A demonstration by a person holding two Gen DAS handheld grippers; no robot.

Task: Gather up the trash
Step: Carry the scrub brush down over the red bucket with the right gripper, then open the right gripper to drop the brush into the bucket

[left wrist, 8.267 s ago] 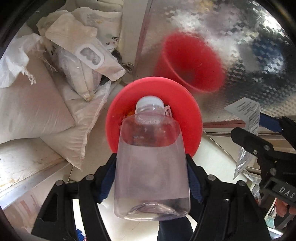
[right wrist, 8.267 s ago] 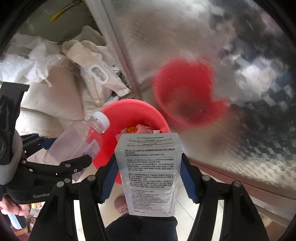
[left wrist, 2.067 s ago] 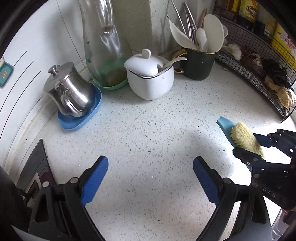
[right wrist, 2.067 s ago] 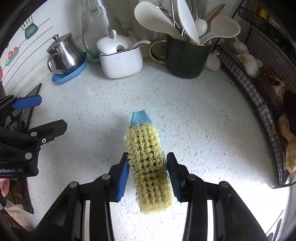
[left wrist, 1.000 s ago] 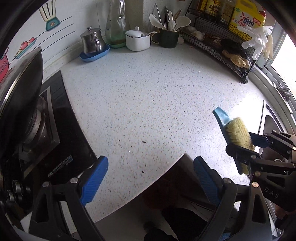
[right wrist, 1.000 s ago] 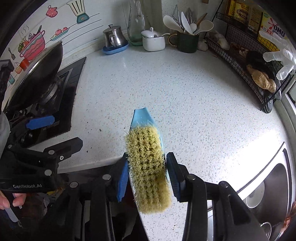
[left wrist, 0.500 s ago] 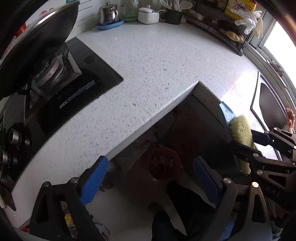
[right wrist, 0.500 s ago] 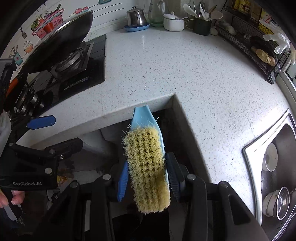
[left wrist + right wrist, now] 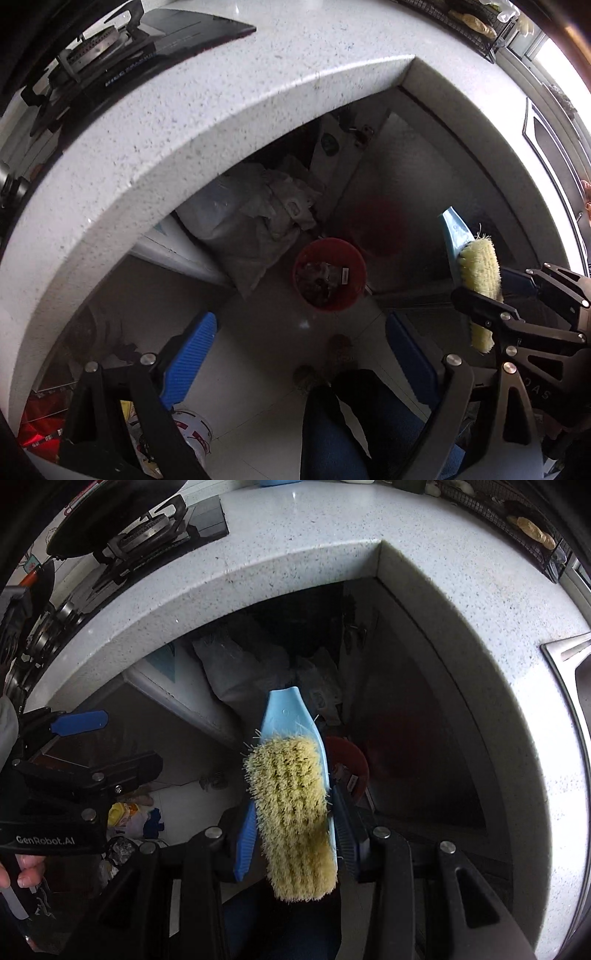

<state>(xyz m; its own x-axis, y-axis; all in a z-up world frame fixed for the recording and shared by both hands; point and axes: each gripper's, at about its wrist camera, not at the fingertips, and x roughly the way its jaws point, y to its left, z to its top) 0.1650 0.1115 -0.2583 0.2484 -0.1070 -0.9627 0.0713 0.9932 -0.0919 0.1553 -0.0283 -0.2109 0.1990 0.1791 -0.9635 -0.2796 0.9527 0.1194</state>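
Note:
A red trash bucket (image 9: pixel 330 274) with rubbish in it stands on the floor under the counter corner; its rim also shows behind the brush in the right wrist view (image 9: pixel 351 760). My right gripper (image 9: pixel 293 836) is shut on a blue scrub brush (image 9: pixel 293 808) with yellow bristles, held above the floor near the bucket; the brush also shows in the left wrist view (image 9: pixel 476 273). My left gripper (image 9: pixel 299 354) is open and empty, high above the floor in front of the bucket.
A speckled white countertop (image 9: pixel 221 92) wraps around the open corner. A black gas stove (image 9: pixel 122 44) sits at upper left. Pale sacks (image 9: pixel 255 225) lie behind the bucket. A metal cabinet door (image 9: pixel 417 206) stands to the right. The person's legs (image 9: pixel 343 424) are below.
Both grippers have pulled back from the counter and lowered toward the floor; the bucket now appears larger. The right gripper still holds the brush and the left stays open.

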